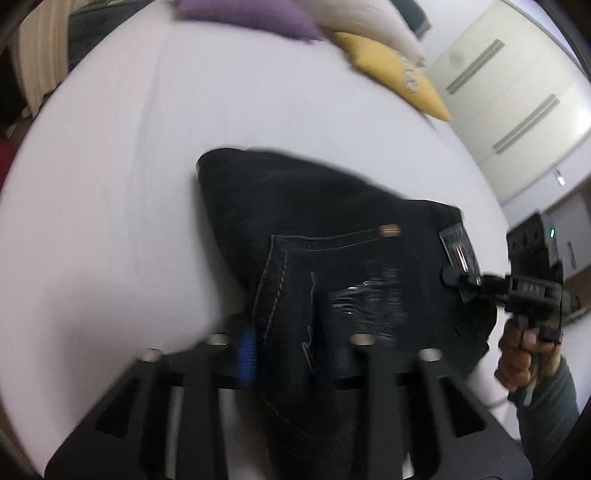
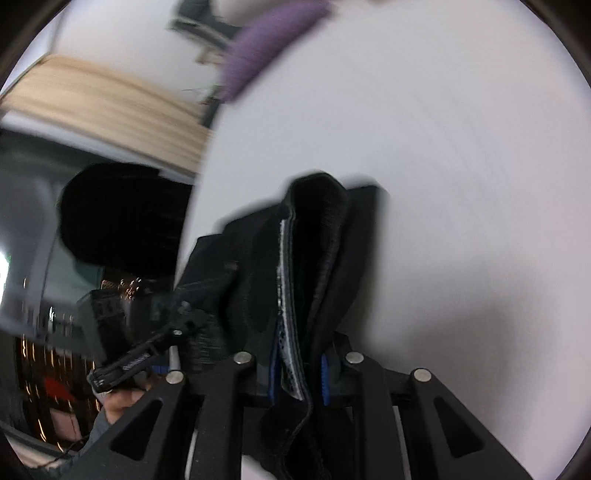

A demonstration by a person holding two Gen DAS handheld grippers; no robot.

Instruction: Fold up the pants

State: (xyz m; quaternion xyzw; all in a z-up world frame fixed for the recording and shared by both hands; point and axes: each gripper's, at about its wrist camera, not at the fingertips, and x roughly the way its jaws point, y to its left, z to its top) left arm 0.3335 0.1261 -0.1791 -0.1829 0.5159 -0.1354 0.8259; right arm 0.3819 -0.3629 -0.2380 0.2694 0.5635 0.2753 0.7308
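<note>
White bed sheet (image 1: 110,184) | left gripper (image 1: 291,350), right gripper (image 2: 299,373) each clamped on black pants (image 1: 332,240) | waistband spans between them, bulk hanging ahead.

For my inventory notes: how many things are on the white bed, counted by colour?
Black: 1, the pants, held by the left claw and the right claw
Purple: 1, a cushion
Yellow: 1, a cushion
Pale beige: 1, a cushion
Total: 4
</note>
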